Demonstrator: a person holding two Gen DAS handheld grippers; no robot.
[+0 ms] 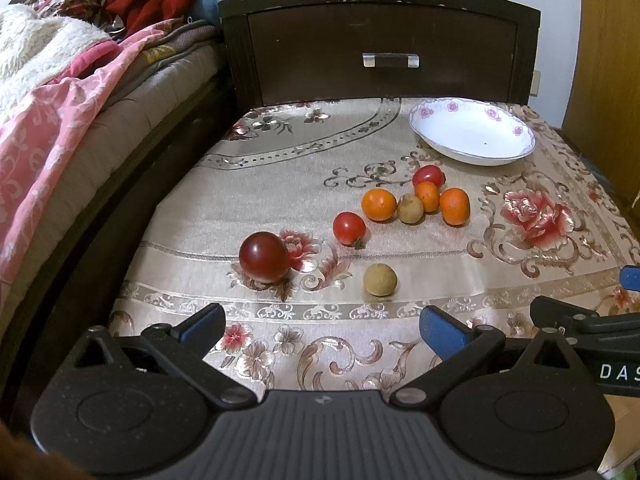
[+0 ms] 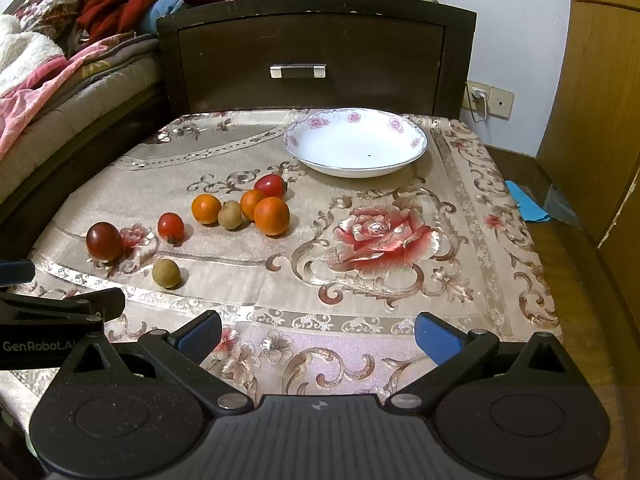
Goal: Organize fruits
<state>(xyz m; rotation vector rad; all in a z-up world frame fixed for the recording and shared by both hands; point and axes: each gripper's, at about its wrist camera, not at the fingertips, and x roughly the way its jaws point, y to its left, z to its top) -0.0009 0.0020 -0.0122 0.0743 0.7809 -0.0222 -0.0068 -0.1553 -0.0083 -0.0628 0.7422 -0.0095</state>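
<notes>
Several small fruits lie on a floral tablecloth: a dark red tomato, a red tomato, a tan longan, and a cluster of oranges with another longan and a red tomato. A white flowered bowl stands empty behind them; it also shows in the right wrist view. My left gripper is open and empty, near the front edge. My right gripper is open and empty, to the right of the left one.
A dark wooden nightstand with a drawer stands behind the table. A bed with pink and white blankets runs along the left. A wooden cabinet is at the right, with a wall socket beside it.
</notes>
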